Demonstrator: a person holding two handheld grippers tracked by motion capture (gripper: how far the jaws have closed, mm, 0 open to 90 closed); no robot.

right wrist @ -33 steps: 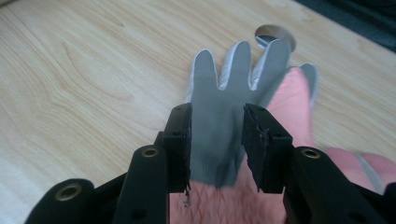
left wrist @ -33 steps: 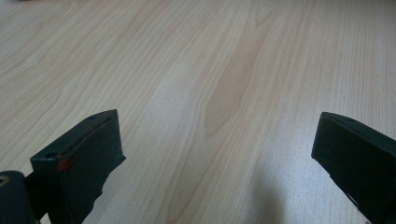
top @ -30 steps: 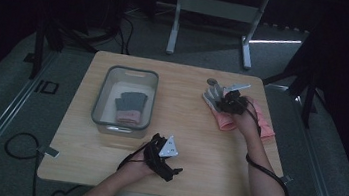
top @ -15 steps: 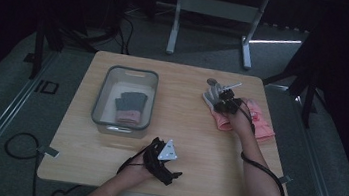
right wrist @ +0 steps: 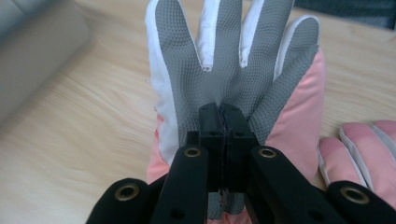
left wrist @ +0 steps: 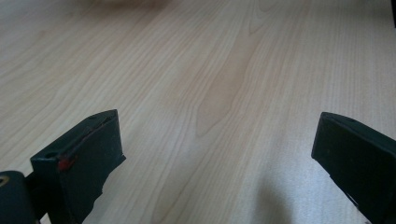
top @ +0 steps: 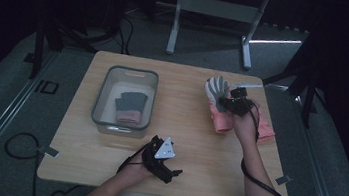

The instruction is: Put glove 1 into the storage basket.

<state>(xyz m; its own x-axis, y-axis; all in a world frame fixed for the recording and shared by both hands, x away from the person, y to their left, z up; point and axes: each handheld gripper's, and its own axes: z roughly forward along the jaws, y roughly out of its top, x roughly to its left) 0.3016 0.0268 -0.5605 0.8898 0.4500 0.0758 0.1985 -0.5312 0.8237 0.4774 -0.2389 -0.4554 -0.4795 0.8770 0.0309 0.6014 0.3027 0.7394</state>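
Pale wood grain runs across the bench [top: 192, 145] under our forearms, smooth and matte, with dark floor all around it. Nearest us, our left hand-held gripper [top: 169, 170] rests low over bare wood near the front edge, its black jaws standing wide apart with nothing between them. Farther out on the right, our right hand-held gripper [right wrist: 223, 122] has just been closing, and its jaws now sit pinched together on the palm fabric of a glove [right wrist: 233, 70] that it holds. That glove has a grey, dimpled grip palm, white strips between the fingers and a soft pink padded shell; its long axis runs away from the jaws, fingers pointing to the far side of the bench, cuff toward our wrist. Just beside it lies a second pink glove [right wrist: 369, 149], flat on the wood, partly under the raised one as seen from above. The relation that matters, we judge, is the sideways one: the clear plastic bin [top: 150, 82] stands well to the left of the held glove, nearer the middle of the bench, so the right hand would carry it leftward. Inside the bin a folded glove [top: 130, 106], grey over pink, already lies on the bottom. Beyond the bench stands a metal frame [top: 213, 12].
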